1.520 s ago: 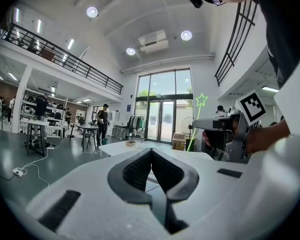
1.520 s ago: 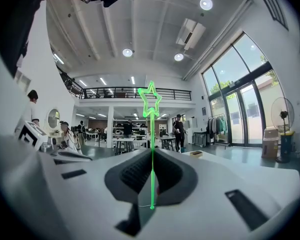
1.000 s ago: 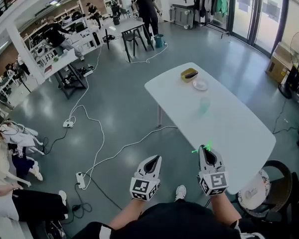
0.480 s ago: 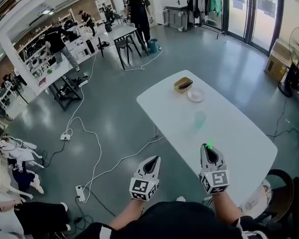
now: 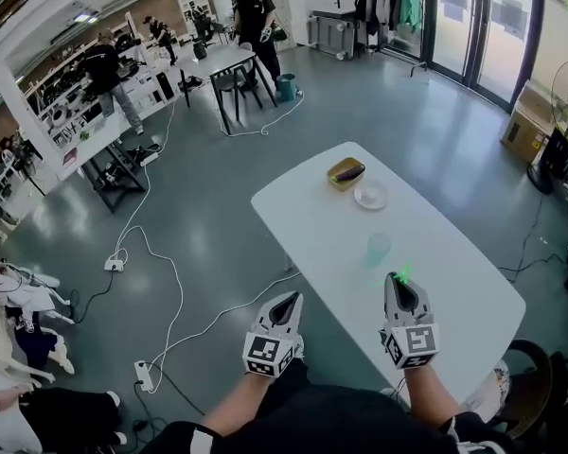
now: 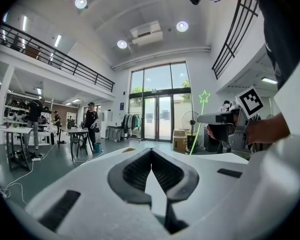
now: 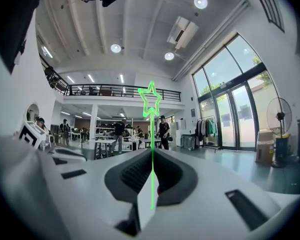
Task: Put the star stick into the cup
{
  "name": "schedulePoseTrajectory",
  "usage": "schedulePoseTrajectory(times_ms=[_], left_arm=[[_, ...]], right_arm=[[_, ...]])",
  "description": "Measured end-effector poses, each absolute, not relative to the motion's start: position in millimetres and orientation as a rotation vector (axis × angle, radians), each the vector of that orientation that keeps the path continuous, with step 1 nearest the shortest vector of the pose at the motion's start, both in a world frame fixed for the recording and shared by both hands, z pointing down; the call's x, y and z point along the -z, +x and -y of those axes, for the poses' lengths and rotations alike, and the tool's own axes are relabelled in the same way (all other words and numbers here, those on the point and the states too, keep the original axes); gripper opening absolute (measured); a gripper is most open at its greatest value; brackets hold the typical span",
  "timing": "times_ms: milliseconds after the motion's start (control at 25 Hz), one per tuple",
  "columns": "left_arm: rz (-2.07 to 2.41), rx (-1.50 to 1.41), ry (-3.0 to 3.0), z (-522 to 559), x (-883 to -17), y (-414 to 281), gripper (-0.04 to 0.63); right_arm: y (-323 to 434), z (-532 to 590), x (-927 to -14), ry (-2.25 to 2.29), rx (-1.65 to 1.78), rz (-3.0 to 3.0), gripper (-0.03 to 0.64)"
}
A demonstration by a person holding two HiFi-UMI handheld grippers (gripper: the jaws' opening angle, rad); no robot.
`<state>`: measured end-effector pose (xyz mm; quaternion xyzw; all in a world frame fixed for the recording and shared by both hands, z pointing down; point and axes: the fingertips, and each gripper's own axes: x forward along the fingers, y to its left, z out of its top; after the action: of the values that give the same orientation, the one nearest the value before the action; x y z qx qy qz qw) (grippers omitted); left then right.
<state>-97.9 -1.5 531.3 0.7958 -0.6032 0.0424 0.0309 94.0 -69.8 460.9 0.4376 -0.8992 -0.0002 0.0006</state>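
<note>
I read the right gripper (image 7: 152,156) as matt pale-grey plastic with ribbed black pads (image 7: 134,174), closed on the translucent, glowing-green plastic star stick (image 7: 151,129). At 11 o'clock from it, the cup (image 5: 379,248) is frosted green plastic on a smooth matt white table (image 5: 303,216). The grey floor (image 5: 199,206) is glossy.

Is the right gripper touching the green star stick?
Touching. The right gripper view shows the right gripper with its jaws shut on the star stick; the star pokes out above them.
</note>
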Motion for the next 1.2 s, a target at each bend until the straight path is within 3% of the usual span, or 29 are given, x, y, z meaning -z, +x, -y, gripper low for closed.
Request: schedulePoseTrajectory(times_ms=[720, 1200], left_arm=[[1.602, -0.142, 2.623, 168.7, -517.7, -196.0, 0.012], [1.394, -0.178, 2.71, 216.0, -533.1, -195.8, 0.012]], right_arm=[[-5.8, 211.3, -441.9, 1.683, -0.072, 2.71, 0.014], [25.0, 242.0, -450.3, 1.926, -0.086, 2.51, 0.014]])
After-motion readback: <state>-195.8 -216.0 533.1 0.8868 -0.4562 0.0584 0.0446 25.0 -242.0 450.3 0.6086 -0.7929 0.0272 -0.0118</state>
